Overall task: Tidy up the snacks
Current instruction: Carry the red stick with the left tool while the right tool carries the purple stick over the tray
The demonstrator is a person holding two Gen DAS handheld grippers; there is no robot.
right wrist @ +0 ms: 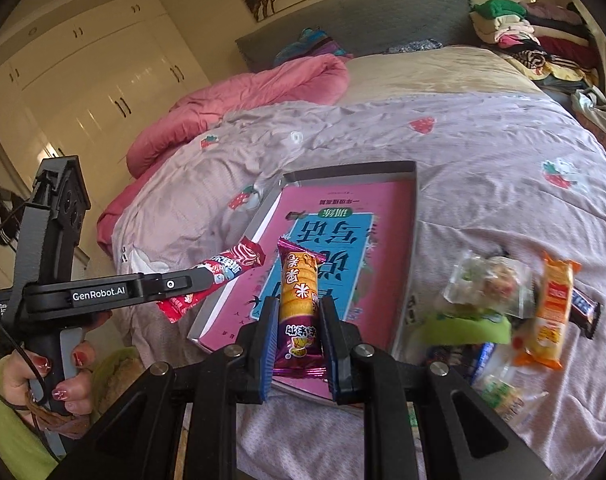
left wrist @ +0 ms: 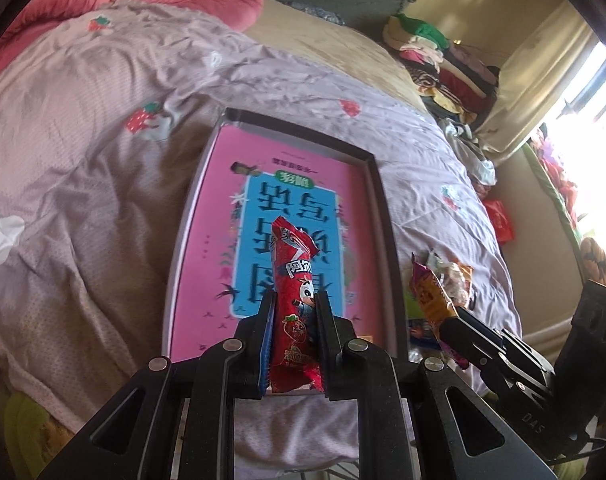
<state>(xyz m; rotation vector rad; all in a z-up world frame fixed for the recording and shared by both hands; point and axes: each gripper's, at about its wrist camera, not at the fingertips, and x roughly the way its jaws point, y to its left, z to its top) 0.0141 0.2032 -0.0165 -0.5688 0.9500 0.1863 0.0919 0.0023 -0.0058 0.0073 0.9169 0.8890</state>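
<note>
Left gripper is clamped on a red snack pack, held upright between the pads, top end pointing to 12 o'clock over the tray. Right gripper is clamped the same way on a purple-and-orange snack pack, also standing between its pads.

In the right wrist view, the left gripper is seen at 9 o'clock, held by a hand with painted nails; the red pack sticks out of it toward the tray's near-left edge. In the left wrist view, the right gripper is seen at 4 o'clock with its pack.

Just past both grippers, a shallow grey tray is laid on the lilac strawberry-print bedspread. A pink book with a blue panel is lying flat inside the tray, filling most of it.

At 3 to 4 o'clock in the right wrist view, a loose pile of snacks is lying on the bedspread beside the tray: an orange pack, clear-wrapped items, a dark bar.

Further back: a pink quilt at 10 to 11 o'clock, a grey headboard at 12, stacked clothes at 1 to 2.
</note>
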